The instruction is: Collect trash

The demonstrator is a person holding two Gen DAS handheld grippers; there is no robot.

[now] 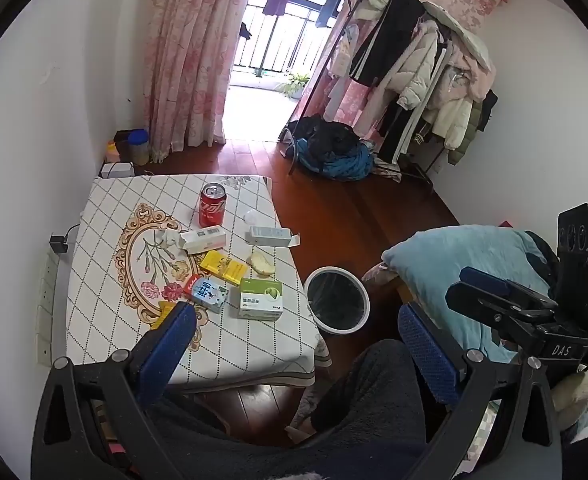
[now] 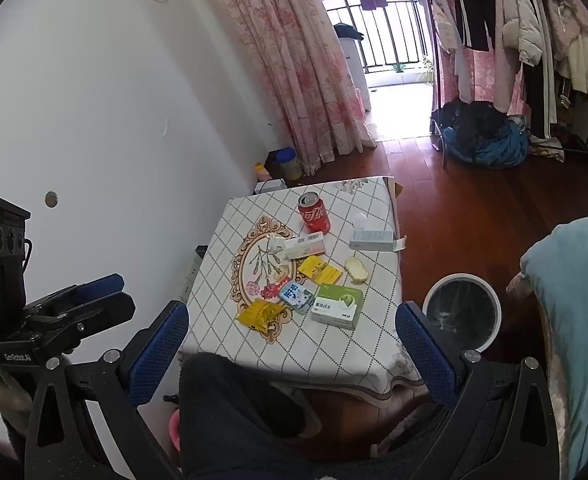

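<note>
Left wrist view | left gripper (image 1: 294, 344) and right gripper (image 2: 294, 344) both gaped wide, empty | trash bin (image 1: 364, 304) stood right of littered table (image 1: 254, 344)

One red can (image 2: 314, 212), one green-and-white box (image 2: 337, 306), two white cartons (image 2: 305, 246) (image 2: 372, 239), two yellow packets (image 2: 320, 270) (image 2: 259, 314), one blue pack (image 2: 296, 295), one bread piece (image 2: 356, 269), one white bin (image 2: 462, 312)

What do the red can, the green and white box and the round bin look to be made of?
Red can: probably metal, with a silvery top and glossy printed wall. Green and white box: likely thin printed cardboard, with crisp folded edges. Bin: seemingly smooth white plastic, lined with dark film.
</note>
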